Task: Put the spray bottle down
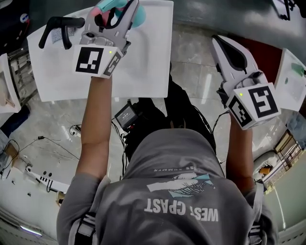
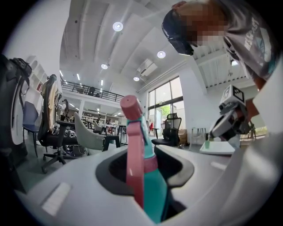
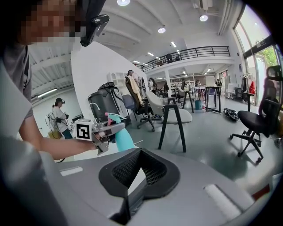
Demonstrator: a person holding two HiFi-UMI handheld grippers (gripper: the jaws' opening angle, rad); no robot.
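Note:
The spray bottle (image 1: 139, 17) is teal with a pink trigger head. My left gripper (image 1: 123, 5) is shut on it and holds it over the far part of the white table (image 1: 143, 62). In the left gripper view the bottle (image 2: 154, 187) stands upright between the jaws, its pink trigger (image 2: 133, 154) facing the camera. My right gripper (image 1: 218, 41) hangs over the floor to the right of the table, jaws together and nothing in them. The right gripper view shows the right gripper (image 3: 137, 170) shut, and beyond it the left gripper (image 3: 110, 128) with the teal bottle (image 3: 122, 137).
A black handled tool (image 1: 57, 26) lies at the table's far left. A second white table (image 1: 292, 83) with a small green thing (image 1: 297, 70) stands at the right. A black device (image 1: 126, 115) and cables lie on the floor below me. Office chairs stand around.

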